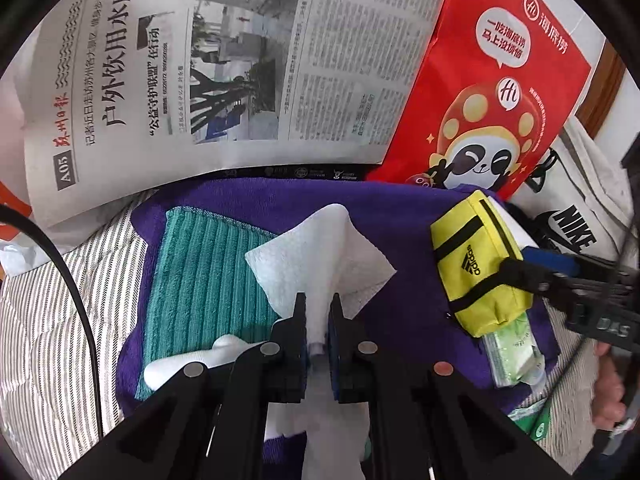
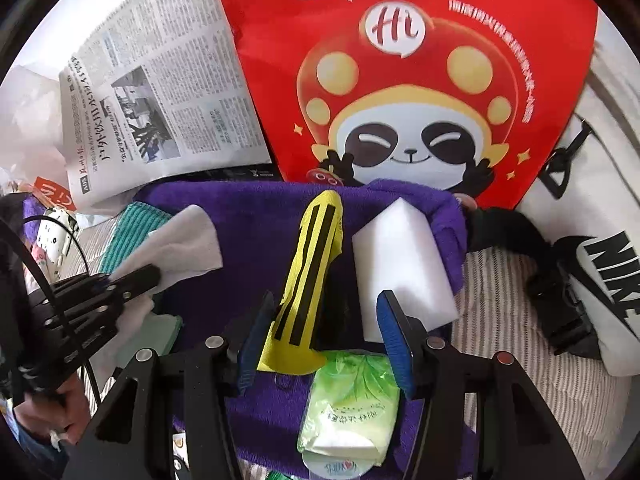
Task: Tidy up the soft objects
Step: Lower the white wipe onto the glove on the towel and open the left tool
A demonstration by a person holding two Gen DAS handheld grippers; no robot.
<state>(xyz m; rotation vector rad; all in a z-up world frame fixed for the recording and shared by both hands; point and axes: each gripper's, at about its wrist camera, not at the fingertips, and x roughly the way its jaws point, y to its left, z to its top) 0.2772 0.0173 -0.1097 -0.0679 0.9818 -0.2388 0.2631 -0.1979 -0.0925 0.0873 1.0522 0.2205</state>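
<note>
White wipe (image 1: pixel 320 256), embossed, clenched in the left gripper (image 1: pixel 319 304); it fans out above the jaws and trails below them.

Right gripper (image 2: pixel 326 316): released, blue pads (image 2: pixel 394 340) apart. The yellow pouch (image 2: pixel 308 280) stands between them; whether either pad touches it cannot be told.

Purple towel (image 1: pixel 400 220): carries everything below.
- Teal cloth (image 1: pixel 200 280), ribbed, on the towel's left edge, under the wipe.
- Yellow pouch, black stripes, printed "adidas", near the towel's right edge; the left view shows the right gripper's finger lying across it.
- Green tissue pack (image 2: pixel 352 404), at the towel's near right corner, its top edge under the pouch; small print unreadable.
- White sponge block (image 2: pixel 404 268), just right of the pouch. Right view shows it whole; left view shows only a sliver behind the pouch.
- White soft item (image 1: pixel 188 364), by the teal cloth's near edge, left view only.

Beyond the towel's far edge:
- Newspaper (image 1: pixel 240 64), Chinese text, page mark "A05", street photo.
- Red bag (image 2: pixel 400 80), panda in a mushroom cap, "Hi" bubble, Chinese slogan.
- White bag (image 2: pixel 608 280), "NIKE" in black, black strap and buckle, off the right edge.

Striped bedding (image 1: pixel 48 320) lies under all. Right view alone shows a hand (image 2: pixel 60 412) holding the left gripper.
</note>
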